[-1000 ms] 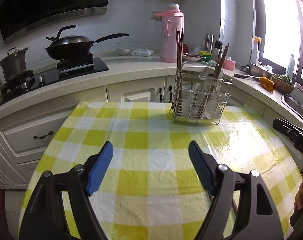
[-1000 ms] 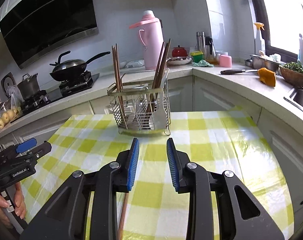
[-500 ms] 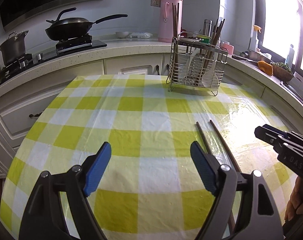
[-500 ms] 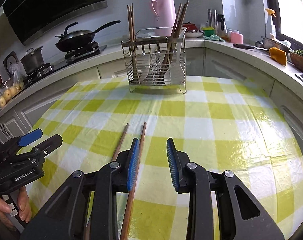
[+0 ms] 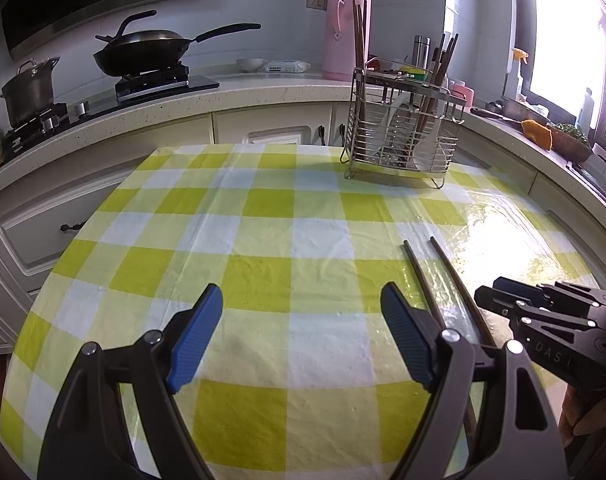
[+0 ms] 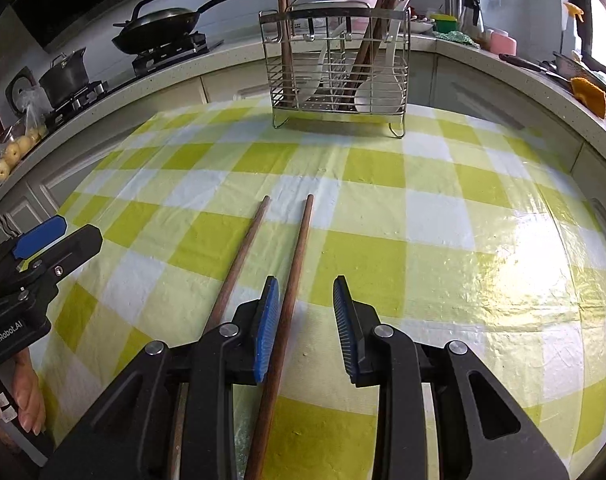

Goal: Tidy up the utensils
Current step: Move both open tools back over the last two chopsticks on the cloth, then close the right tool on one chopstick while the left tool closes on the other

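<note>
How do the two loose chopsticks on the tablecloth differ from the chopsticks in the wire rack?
The loose chopsticks lie flat on the checked tablecloth; the rack chopsticks stand on end in the wire rack. The loose pair lies near the right claw; the rack ones stand at the table's far edge. All are long brown sticks.

You face a curved speckled worktop (image 5: pixel 263 88) over cream cabinets (image 5: pixel 115 216), white tiled wall (image 5: pixel 279 12), bright window (image 5: pixel 563 24) right.
</note>
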